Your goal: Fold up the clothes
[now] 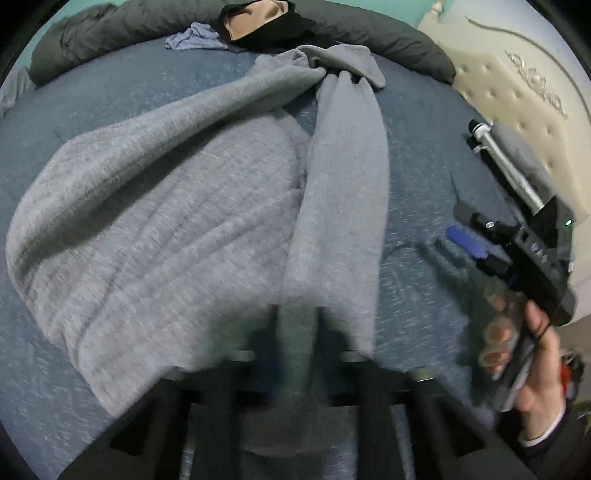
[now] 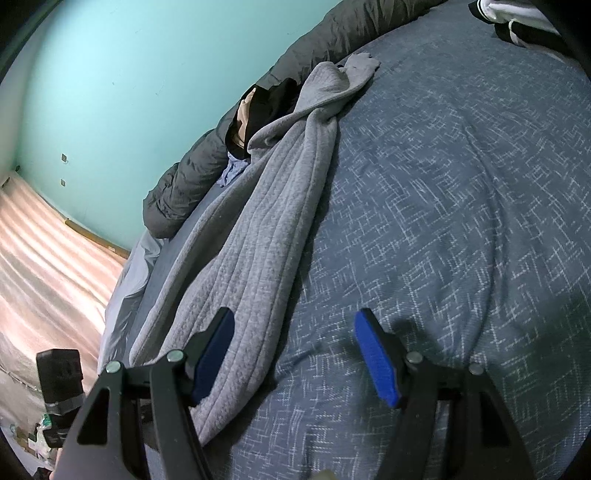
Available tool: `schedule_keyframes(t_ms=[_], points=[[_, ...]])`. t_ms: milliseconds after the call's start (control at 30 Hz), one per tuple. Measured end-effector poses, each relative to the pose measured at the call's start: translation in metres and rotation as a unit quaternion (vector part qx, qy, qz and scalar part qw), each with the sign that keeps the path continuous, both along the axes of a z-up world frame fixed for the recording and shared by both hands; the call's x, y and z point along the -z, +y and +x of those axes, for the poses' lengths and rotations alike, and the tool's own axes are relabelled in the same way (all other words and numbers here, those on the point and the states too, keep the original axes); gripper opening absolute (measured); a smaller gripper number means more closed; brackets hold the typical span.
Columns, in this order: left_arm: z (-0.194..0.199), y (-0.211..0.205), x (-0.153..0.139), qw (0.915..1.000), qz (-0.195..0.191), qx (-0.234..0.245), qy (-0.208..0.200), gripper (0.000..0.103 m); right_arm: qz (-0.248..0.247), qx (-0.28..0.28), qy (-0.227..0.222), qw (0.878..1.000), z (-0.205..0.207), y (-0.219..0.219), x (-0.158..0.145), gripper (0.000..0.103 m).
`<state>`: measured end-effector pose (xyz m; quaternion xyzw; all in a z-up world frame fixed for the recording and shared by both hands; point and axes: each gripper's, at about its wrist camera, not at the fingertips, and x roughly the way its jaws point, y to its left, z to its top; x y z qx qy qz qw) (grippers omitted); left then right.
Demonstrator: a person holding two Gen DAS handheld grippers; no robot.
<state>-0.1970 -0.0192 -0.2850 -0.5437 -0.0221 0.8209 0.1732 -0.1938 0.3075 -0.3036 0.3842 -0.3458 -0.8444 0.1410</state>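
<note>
So the grey sweater (image 1: pixel 155 206) is lying bunched on the blue bedspread (image 2: pixel 461 221). Left gripper (image 1: pixel 297 332) is clamped on a strip of it, looks like a sleeve, mid-fold I'd say. Right gripper (image 2: pixel 295 358) is spread wide over the sweater's near edge, gripping nothing. Next up, probably: lay that sleeve across the body and flatten it.

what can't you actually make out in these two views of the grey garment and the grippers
- Left gripper: left wrist view, motion blur smears the fingers; grey garment fabric sits between them, but the pad contact is unreadable.
- Garment's near end: right wrist view, hidden behind the right gripper.
- Black and tan item: left wrist view, cut off by the top edge.
</note>
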Motion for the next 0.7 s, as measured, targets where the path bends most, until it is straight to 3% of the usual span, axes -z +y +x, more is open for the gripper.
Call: schedule_keyframes(t_ms=[233,500,700], points=[[-0.015,-0.033,-0.027,0.9990,0.006,-0.016,0.040,0.004,0.005,-0.003,-0.003,1.000,-0.001,-0.003,0.001,0.069],[-0.065,-0.123,-0.085,0.9900,0.021,-0.107,0.089,0.003,0.012,-0.008,-0.006,1.000,-0.001,-0.004,0.004,0.069],[-0.108,-0.183,-0.092,0.9828,0.004,-0.161,0.089,0.003,0.017,-0.008,-0.007,1.000,-0.002,-0.002,0.005,0.069]])
